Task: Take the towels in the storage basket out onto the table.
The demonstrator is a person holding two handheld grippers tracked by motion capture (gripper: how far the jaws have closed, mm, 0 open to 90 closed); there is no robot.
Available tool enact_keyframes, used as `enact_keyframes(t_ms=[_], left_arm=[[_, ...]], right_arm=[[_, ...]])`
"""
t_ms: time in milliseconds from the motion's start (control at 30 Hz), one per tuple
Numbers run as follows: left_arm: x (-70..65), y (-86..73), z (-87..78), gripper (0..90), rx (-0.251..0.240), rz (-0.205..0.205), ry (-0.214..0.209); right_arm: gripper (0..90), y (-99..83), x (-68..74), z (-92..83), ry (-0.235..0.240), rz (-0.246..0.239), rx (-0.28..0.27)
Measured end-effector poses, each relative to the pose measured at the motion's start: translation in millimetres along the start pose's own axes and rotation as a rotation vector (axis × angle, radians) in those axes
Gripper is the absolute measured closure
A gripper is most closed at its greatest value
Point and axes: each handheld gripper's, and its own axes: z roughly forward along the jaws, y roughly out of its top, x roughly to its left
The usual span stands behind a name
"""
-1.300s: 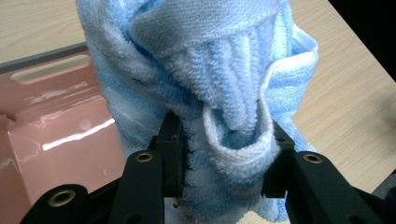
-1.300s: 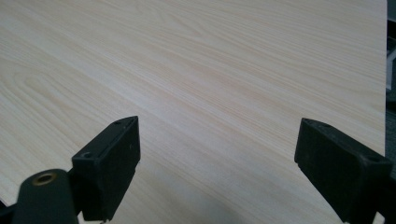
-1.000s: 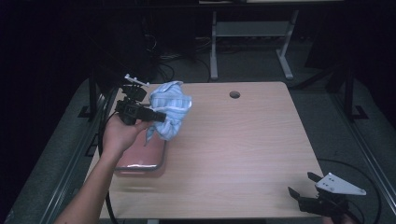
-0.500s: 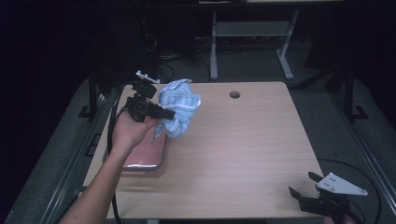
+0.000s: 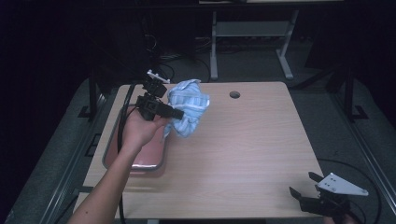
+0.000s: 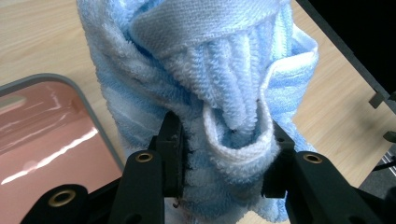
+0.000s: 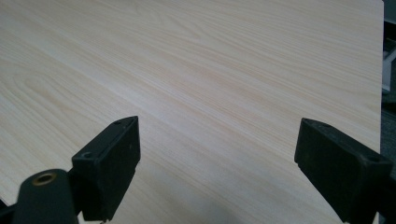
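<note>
Left gripper [image 5: 180, 113] clamped on towel [image 5: 189, 108], lifted clear of tray [image 5: 111, 150] at 9 o'clock; placement pending. Right gripper [image 5: 306, 185] wide, idle.

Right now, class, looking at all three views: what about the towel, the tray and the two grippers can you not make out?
- Blue striped towel: its lower end, left gripper view, hidden behind the left gripper.
- Pink tray: its near left part, high view, covered by the person's forearm.
- Right gripper: the hand holding it, high view, cut off by the bottom edge.
- Towel's full shape: bunched up, folds hide it.
</note>
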Motion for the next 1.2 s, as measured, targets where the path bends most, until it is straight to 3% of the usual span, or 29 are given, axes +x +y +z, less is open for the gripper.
enact_keyframes(t_ms=[533,1200], left_arm=[[-9.8,5.8,20.5,60.0,0.020,0.014,-0.022],[-38.4,22.0,60.7,59.9,0.060,0.059,-0.071]], right_arm=[[13.7,-0.1,0.3,0.9,0.003,0.000,0.000],[13.7,-0.1,0.5,2.8,0.012,0.000,0.003]])
